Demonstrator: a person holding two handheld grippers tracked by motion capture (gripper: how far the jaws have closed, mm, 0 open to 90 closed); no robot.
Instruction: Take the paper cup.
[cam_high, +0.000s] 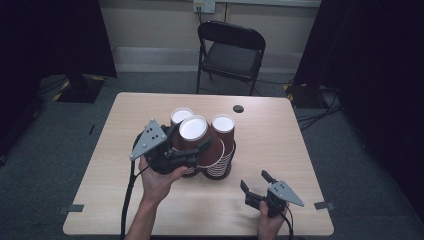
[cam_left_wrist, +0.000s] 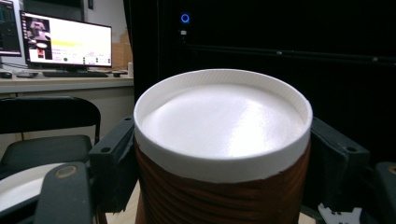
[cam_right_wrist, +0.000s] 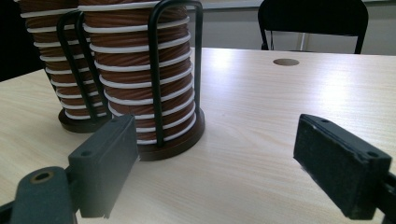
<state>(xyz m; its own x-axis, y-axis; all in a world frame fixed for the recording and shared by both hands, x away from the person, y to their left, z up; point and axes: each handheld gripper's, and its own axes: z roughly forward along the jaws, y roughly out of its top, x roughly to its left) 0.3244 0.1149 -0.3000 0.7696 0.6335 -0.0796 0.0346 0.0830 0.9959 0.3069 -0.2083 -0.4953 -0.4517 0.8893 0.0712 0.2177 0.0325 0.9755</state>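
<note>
We're looking down on a pale wooden table (cam_high: 280, 150) with a black folding chair (cam_high: 231, 52) beyond its far edge. Near the middle of the table stand wire racks (cam_right_wrist: 176, 70) on round brown bases, each holding a tall stack of brown ribbed paper cups (cam_right_wrist: 140, 74) with white rims; from above we count three white cup mouths grouped close together.

The nearest of them is the cup (cam_high: 193, 129) in play. Our left gripper (cam_high: 192, 152) is clamped on its brown ribbed sides just under the white rim, one jaw on each flank. From the left gripper view its white inside looks smooth and bare (cam_left_wrist: 223, 121), and we can read no brand or writing on it.

At the near right of the table our right gripper (cam_high: 256, 181) sits low over the wood, jaws spread wide with nothing between them, well apart from the racks.

A small dark round hole (cam_high: 238, 108) marks the far side of the table.
</note>
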